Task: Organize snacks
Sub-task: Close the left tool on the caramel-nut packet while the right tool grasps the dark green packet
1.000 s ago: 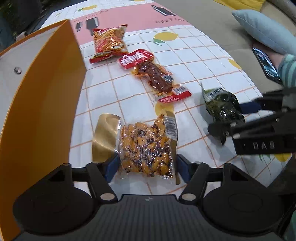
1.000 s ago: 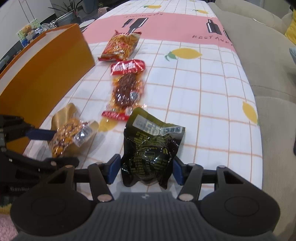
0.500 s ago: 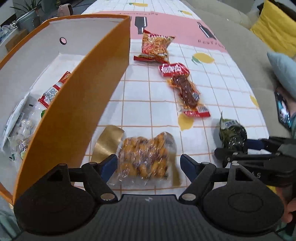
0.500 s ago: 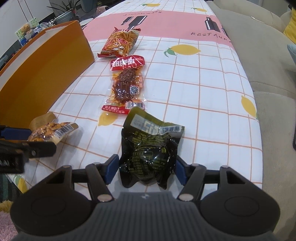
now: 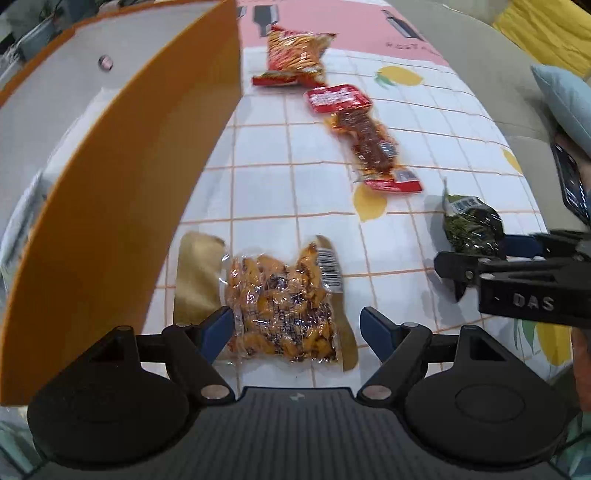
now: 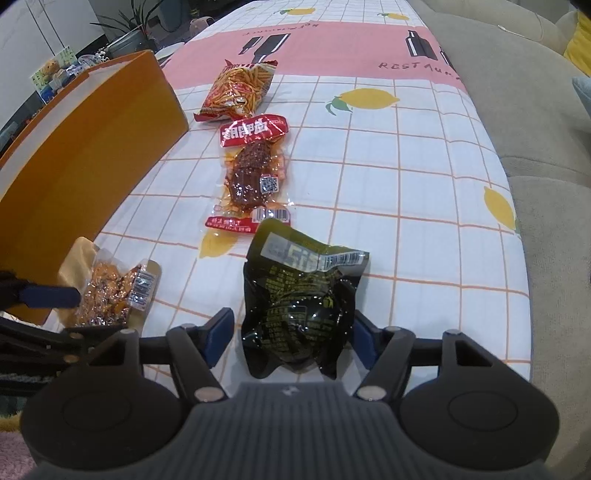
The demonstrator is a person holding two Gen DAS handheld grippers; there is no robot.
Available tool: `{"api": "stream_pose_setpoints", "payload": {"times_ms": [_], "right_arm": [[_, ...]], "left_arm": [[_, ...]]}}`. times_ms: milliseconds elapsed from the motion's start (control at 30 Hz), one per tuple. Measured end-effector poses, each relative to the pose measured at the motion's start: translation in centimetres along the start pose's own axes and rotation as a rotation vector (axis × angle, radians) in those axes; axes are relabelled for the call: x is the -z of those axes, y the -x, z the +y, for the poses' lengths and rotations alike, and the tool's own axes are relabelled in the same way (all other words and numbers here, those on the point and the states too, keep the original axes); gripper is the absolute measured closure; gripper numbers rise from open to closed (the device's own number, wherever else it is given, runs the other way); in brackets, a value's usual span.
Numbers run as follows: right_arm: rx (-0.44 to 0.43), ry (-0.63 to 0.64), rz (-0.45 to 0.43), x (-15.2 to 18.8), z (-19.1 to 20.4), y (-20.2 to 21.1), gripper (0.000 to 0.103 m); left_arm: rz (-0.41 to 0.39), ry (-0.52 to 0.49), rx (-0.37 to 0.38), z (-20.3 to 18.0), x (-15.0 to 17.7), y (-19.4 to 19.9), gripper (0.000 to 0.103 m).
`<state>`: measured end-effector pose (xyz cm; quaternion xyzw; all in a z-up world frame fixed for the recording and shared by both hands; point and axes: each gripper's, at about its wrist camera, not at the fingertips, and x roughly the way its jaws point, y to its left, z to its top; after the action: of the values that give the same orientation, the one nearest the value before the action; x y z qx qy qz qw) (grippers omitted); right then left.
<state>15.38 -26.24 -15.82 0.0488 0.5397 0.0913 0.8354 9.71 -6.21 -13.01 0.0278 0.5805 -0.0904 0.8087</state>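
Both jaws stand apart, each straddling a snack on the tablecloth [image 6: 406, 177].
Your left gripper [image 5: 295, 328] frames the nut pack [image 5: 280, 306]; your right gripper [image 6: 291, 332], opening, frames the dark pouch [image 6: 299, 302]. Squeeze each mid-body, then lift toward the orange box [image 5: 122, 184].

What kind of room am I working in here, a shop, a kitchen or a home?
Most likely a home living room: a sofa runs beside the table's lemon-print tablecloth, cushions lie on it, and a potted plant stands beyond.
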Motion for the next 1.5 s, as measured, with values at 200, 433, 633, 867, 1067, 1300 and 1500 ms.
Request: {"api": "stream_pose_setpoints", "payload": {"times_ms": [200,433,633,867,1067,1300,1500], "right_arm": [[-0.01,0.0,-0.005,-0.1,0.1,-0.1,0.031],[-0.006,0.004,-0.015,-0.2,0.1,-0.3,0.031],[0.032,0.057,-0.039,-0.1,0.5,-0.3,0.044],[0.017,0.025,-0.043,-0.3,0.0,0.1,0.052],[-0.004,0.035,-0.089,-0.6,0.5,1.0,0.056],[-0.044,0.061,-0.144,-0.9,1.4,2.3,0.058],[-0.074,0.044,-0.176,-1.4,1.4,3.0,0.058]], "left_arm": [[0.001,0.001,-0.049,-0.5,0.0,-1.0,0.009],[-0.027,-0.051,-0.091,-1.0,0.6,-1.4,0.011],[-0.053,-0.029,-0.091,-0.2,0.5,-1.1,0.031],[-0.09,0.02,-0.067,0.8,0.0,0.1,0.04],[-0.142,0.028,-0.053,0.8,-0.6,1.7,0.06],[-0.187,0.049,-0.01,0.9,-1.3,3.3,0.062],[-0.225,0.089,0.025,1.2,-2.6,5.2,0.062]]}}
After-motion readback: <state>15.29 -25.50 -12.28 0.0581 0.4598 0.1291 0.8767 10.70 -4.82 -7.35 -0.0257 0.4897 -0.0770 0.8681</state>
